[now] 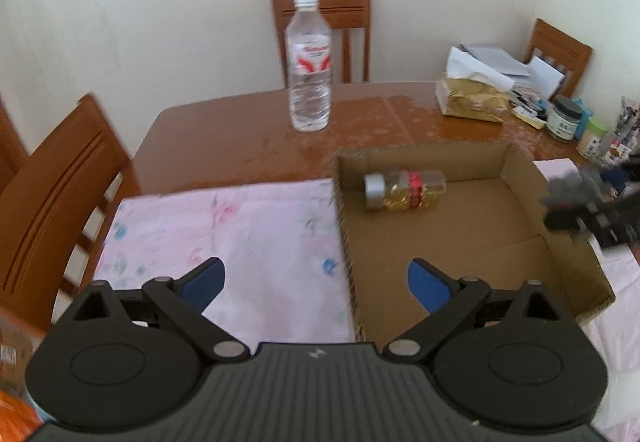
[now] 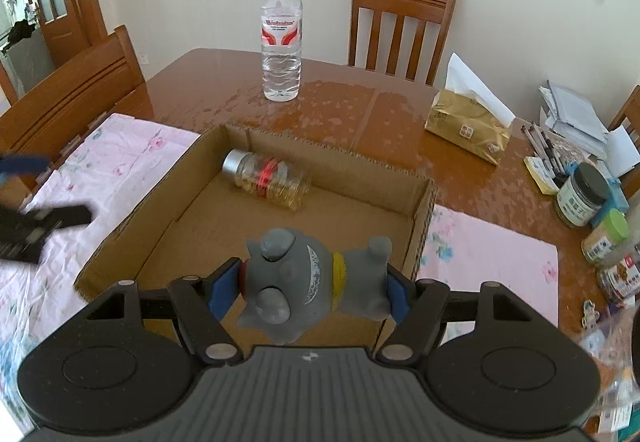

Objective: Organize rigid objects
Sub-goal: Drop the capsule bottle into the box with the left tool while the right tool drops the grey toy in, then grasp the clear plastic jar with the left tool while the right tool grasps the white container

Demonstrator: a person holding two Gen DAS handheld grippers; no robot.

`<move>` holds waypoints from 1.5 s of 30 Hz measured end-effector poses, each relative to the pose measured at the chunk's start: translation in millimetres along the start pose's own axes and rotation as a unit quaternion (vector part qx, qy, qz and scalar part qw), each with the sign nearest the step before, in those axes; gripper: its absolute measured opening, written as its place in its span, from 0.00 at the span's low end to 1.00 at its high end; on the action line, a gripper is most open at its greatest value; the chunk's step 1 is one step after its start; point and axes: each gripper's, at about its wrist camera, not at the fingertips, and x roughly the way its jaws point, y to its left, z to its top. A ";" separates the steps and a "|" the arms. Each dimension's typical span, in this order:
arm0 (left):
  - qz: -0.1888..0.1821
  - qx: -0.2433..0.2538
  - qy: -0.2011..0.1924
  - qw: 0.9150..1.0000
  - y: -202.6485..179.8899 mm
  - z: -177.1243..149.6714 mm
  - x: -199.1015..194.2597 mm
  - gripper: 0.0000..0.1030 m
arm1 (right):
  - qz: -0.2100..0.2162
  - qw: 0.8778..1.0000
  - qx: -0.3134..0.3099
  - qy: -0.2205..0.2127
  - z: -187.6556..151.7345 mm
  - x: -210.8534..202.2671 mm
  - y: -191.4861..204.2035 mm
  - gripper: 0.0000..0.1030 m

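Currently my right gripper (image 2: 308, 288) clamps a grey toy figure (image 2: 304, 284) between its blue pads, held above the near edge of the cardboard box (image 2: 424, 209). Inside the box, a small clear jar (image 2: 268, 179) with a silver cap lies on its side near the far wall. My left gripper (image 1: 316, 286) hangs with fingers spread wide and nothing between them, over the pink cloth (image 1: 224, 230) and the box's left wall. A water bottle (image 2: 281, 37) stands upright on the wooden table (image 2: 360, 109) beyond the box.
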 end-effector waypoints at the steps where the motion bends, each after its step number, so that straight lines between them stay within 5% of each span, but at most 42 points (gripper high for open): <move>1: 0.001 -0.011 0.003 1.000 3.0 -4.8 -2.8 0.95 | -0.001 1.000 -0.001 -0.001 4.2 4.2 -0.9 0.74; 4: 0.010 -0.030 0.009 0.999 7.2 -16.6 -6.5 0.95 | -0.006 1.000 -0.005 -0.004 20.3 17.0 -4.4 0.76; 7: 0.021 -0.039 0.017 0.999 10.2 -26.3 -8.8 0.95 | -0.020 1.000 0.001 -0.024 38.0 24.6 -8.6 1.00; 18: 0.028 -0.042 0.031 0.998 11.0 -48.0 -17.4 0.95 | -0.032 0.999 0.012 -0.024 36.5 16.4 0.0 1.00; 32: -0.021 0.010 0.025 0.999 2.9 -61.5 -20.6 0.95 | -0.089 0.994 0.061 0.005 -39.1 -22.1 22.2 1.00; 45: -0.091 0.053 0.034 0.994 -0.2 -79.3 -16.1 0.95 | -0.205 0.968 0.119 0.082 -142.2 -39.9 44.8 1.00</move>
